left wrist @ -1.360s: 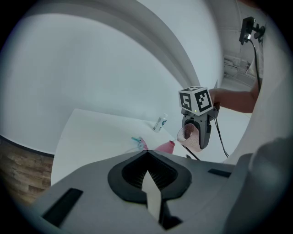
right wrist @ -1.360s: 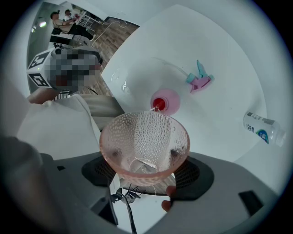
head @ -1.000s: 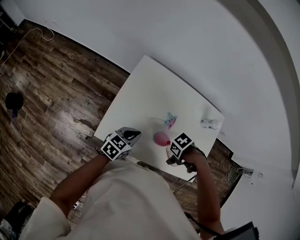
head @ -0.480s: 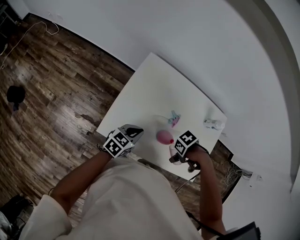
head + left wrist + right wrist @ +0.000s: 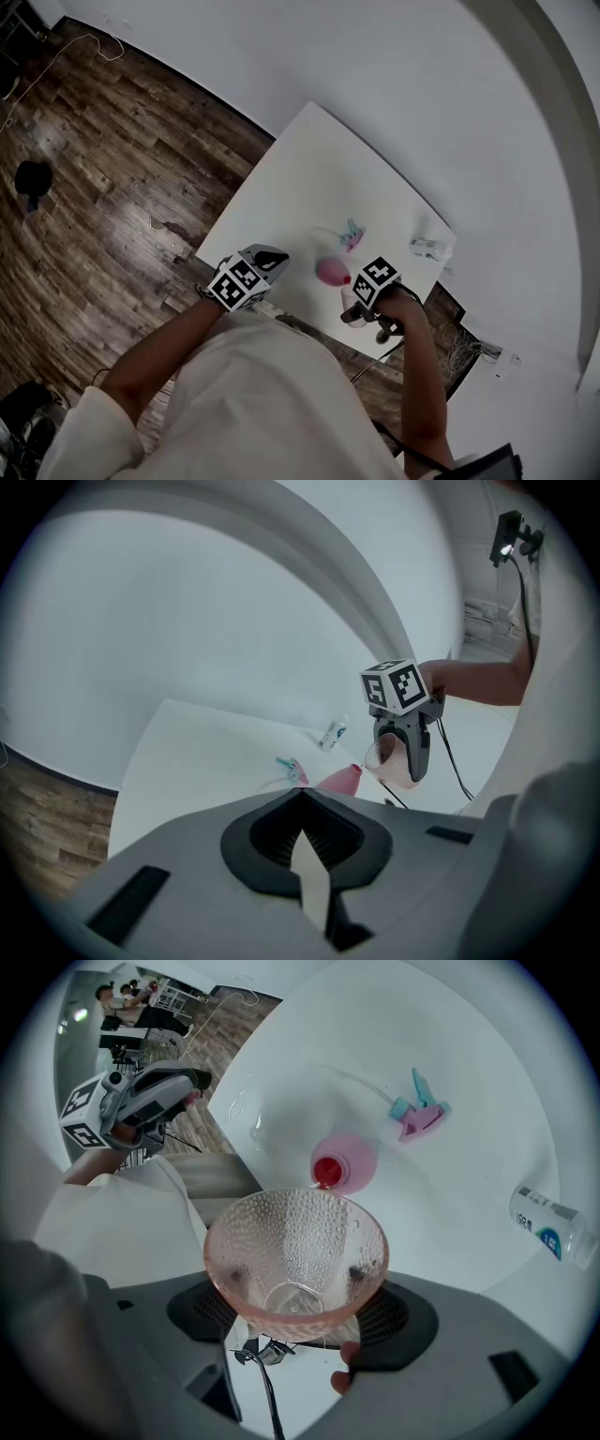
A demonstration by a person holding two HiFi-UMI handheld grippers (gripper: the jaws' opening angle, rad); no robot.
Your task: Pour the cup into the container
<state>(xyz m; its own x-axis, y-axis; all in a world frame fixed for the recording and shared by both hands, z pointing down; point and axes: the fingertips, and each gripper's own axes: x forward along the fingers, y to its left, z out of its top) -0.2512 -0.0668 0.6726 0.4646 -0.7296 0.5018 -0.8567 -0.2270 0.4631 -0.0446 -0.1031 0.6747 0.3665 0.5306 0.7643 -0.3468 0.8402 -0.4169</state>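
Clamping the dimpled cup near its base, our right gripper holds it over the container. We judge it light, stiff, slippery; our left gripper is closed, empty.

Pads of my right gripper mostly hidden behind cup. Bottle label too small to read. Container base hidden behind my left gripper.

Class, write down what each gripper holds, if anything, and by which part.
Right gripper: the pink dimpled cup, clamped across its lower wall near the base. Left gripper: shut, holding nothing.
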